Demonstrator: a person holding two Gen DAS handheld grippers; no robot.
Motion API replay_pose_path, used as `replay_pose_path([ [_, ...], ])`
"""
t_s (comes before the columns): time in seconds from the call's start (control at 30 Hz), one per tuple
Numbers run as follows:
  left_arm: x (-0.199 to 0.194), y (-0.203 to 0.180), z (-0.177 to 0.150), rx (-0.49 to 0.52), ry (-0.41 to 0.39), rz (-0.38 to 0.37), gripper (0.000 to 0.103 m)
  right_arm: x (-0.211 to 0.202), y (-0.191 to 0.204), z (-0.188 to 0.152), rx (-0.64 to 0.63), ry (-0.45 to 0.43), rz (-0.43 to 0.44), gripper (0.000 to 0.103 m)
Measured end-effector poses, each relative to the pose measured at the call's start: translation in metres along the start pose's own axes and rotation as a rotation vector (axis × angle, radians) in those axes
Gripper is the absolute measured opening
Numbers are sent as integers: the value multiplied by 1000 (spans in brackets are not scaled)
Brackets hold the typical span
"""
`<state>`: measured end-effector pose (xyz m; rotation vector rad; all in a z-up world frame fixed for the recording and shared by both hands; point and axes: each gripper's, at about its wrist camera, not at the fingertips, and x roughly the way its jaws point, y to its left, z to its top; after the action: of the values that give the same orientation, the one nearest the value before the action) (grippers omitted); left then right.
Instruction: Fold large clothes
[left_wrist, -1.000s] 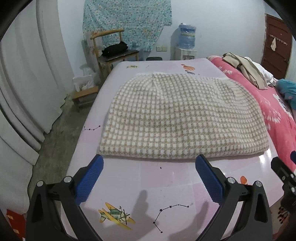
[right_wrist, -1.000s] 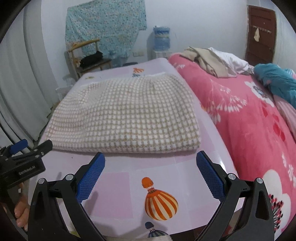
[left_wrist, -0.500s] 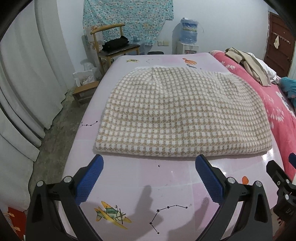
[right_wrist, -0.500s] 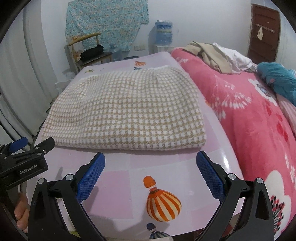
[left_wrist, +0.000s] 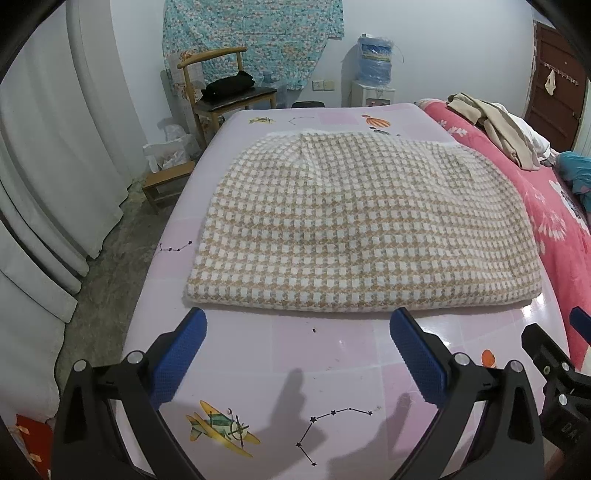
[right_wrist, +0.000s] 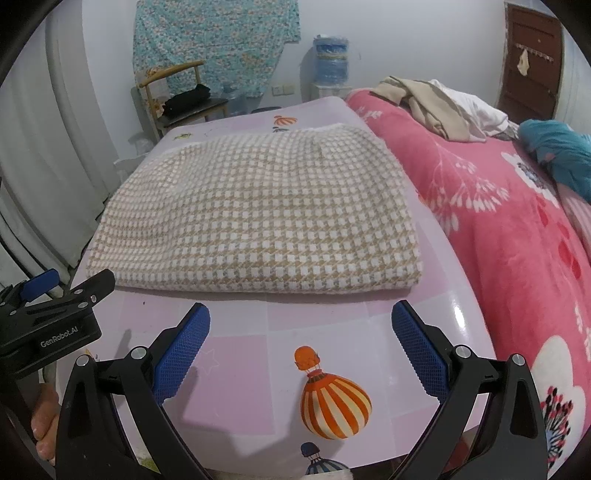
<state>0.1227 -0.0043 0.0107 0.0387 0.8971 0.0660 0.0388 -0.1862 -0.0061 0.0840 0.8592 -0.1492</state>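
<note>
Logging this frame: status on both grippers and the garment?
Left gripper open, right gripper open, both empty. Checkered garment folded flat on pink table, untouched. Nothing between grippers and near edge.

Folded checked garment (left_wrist: 364, 229) beyond spread fingers (left_wrist: 181, 354)

Checked garment (left_wrist: 362, 229) ahead of both jaws: thick woven cloth, nubbly, matt. Table cover (left_wrist: 332, 369) beneath the jaws: smooth, glossy, plastic-looking. Finger pads (right_wrist: 183, 350): blue, cross-hatched texture. Blanket (right_wrist: 517, 236) right of the jaws: plush pink fleece.
</note>
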Motion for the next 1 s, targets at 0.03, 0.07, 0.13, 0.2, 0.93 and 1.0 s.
replay_pose_path([
  [0.03,0,0,0,0,0,0,98,0,0,0,-1,0,-1,95],
  [0.07,0,0,0,-1,0,-1,98,-1,1,0,-1,-1,0,95],
  [0.13,0,0,0,-1,0,-3,98,-1,1,0,-2,-3,0,95],
  [0.2,0,0,0,-1,1,-7,98,-2,1,1,-4,-4,0,95],
  [0.93,0,1,-1,-1,3,-9,98,-2,1,1,-4,-3,0,95],
  [1.0,0,1,-1,-1,4,-10,98,-2,1,1,-3,-2,0,95],
])
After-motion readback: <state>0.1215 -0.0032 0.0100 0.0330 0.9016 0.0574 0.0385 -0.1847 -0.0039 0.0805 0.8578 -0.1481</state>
